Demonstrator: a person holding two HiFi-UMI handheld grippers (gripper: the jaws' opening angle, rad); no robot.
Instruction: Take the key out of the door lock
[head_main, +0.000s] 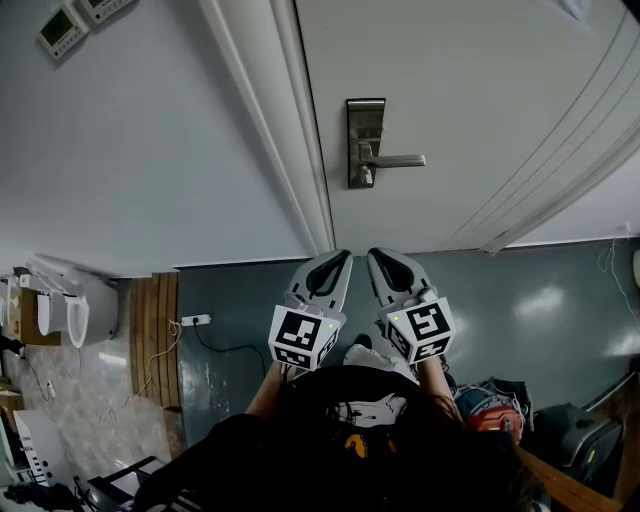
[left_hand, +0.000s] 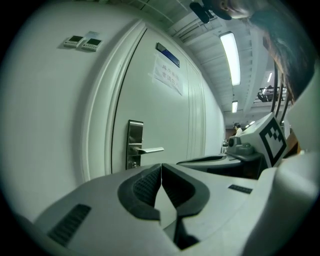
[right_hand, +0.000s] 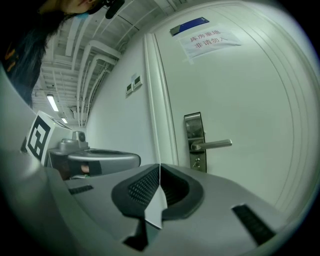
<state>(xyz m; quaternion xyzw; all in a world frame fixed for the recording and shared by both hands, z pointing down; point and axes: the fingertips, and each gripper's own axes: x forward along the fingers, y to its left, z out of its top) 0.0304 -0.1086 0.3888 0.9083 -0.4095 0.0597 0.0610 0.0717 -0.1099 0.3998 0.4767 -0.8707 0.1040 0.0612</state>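
A white door (head_main: 480, 110) carries a steel lock plate (head_main: 366, 142) with a lever handle (head_main: 398, 160). Something small, the key (head_main: 365, 179), shows under the lever; it is too small for any detail. My left gripper (head_main: 343, 256) and right gripper (head_main: 374, 253) are held side by side below the lock, well short of the door, both shut with nothing in them. In the left gripper view the shut tips (left_hand: 161, 165) point toward the lock plate (left_hand: 134, 143). From the right gripper view the shut tips (right_hand: 160, 165) sit left of the lock plate (right_hand: 194, 139) and key (right_hand: 196, 161).
The white door frame (head_main: 290, 130) runs left of the lock, with wall control panels (head_main: 75, 20) beyond it. A paper sign (right_hand: 210, 40) hangs high on the door. A power strip (head_main: 196, 320) and bags (head_main: 500, 405) lie on the grey floor.
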